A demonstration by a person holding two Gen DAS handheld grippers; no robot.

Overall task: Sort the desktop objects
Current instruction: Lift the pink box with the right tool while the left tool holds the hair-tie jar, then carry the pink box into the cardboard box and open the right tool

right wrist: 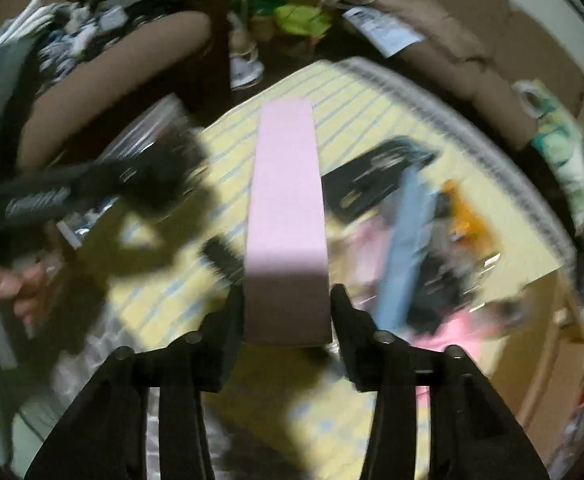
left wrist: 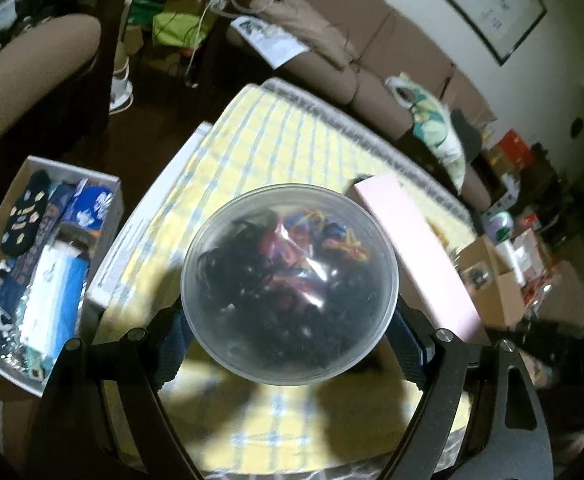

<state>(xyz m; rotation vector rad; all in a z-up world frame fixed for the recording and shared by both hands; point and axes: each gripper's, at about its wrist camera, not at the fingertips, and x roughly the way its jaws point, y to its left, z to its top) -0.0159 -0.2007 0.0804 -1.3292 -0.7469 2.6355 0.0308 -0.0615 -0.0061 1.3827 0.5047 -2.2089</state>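
My left gripper [left wrist: 290, 344] is shut on a clear round plastic tub [left wrist: 290, 280] full of dark and coloured hair ties, held above the yellow checked tablecloth [left wrist: 276, 148]. My right gripper [right wrist: 288, 300] is shut on a long pink box [right wrist: 286, 200], held above the same cloth [right wrist: 356, 92]. The pink box also shows in the left wrist view [left wrist: 416, 256], just right of the tub. The left gripper and its tub appear blurred at the left of the right wrist view [right wrist: 104, 184].
A white box [left wrist: 48, 260] with socks and packets sits on the floor left of the table. A heap of items lies on the table's right side: a black packet [right wrist: 376, 180], a blue strip [right wrist: 408, 240], pink and orange things. A brown sofa [left wrist: 372, 40] stands behind. Cardboard boxes [left wrist: 508, 280] are at right.
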